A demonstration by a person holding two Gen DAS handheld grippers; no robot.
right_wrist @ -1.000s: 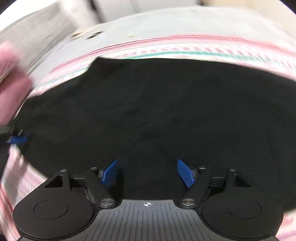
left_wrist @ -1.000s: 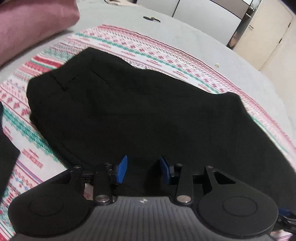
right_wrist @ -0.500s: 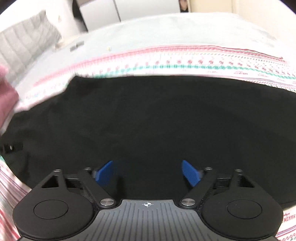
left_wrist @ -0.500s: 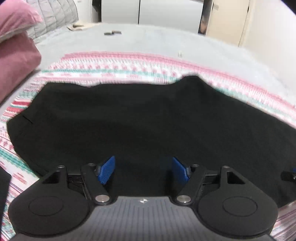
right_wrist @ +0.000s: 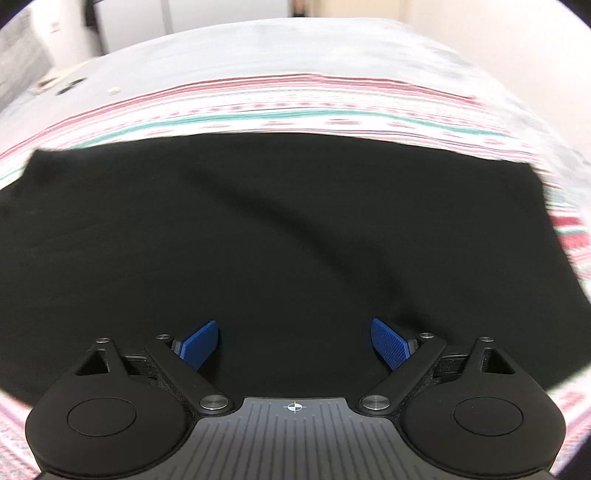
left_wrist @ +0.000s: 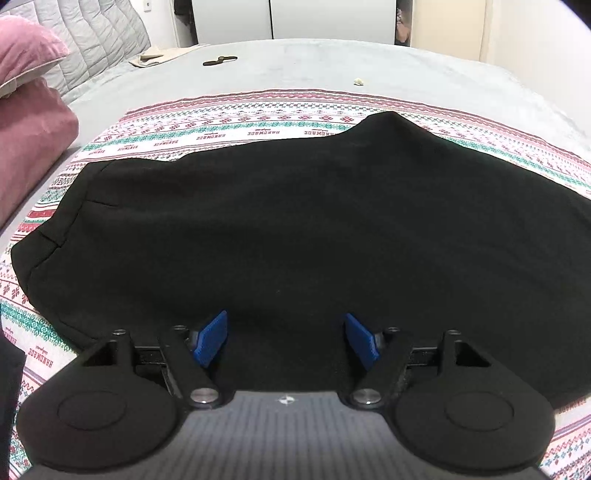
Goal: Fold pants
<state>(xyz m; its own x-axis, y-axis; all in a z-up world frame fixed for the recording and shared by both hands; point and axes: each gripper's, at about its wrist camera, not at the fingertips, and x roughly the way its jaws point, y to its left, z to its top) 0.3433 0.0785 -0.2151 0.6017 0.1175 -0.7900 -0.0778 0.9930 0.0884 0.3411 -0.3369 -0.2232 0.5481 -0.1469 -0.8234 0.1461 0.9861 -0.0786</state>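
Black pants [left_wrist: 295,229] lie spread flat on a patterned red, green and white cloth [left_wrist: 258,122] on a bed. In the right wrist view the pants [right_wrist: 277,240] fill most of the frame, with a shallow diagonal crease. My left gripper [left_wrist: 284,338] is open, its blue pads [left_wrist: 210,338] apart just above the near part of the pants, holding nothing. My right gripper [right_wrist: 295,343] is also open and empty over the near part of the fabric.
Pink pillows [left_wrist: 29,110] lie at the left on the grey bedspread [left_wrist: 332,62]. A small dark object [left_wrist: 219,61] and a beige item [left_wrist: 155,59] lie far back. White cabinet doors [left_wrist: 295,18] stand behind. Another dark cloth [left_wrist: 9,369] shows at the left edge.
Both grippers have opened wider and pulled back from the pants. The left view has swung right to face the pants squarely; the right view still moves, blurred.
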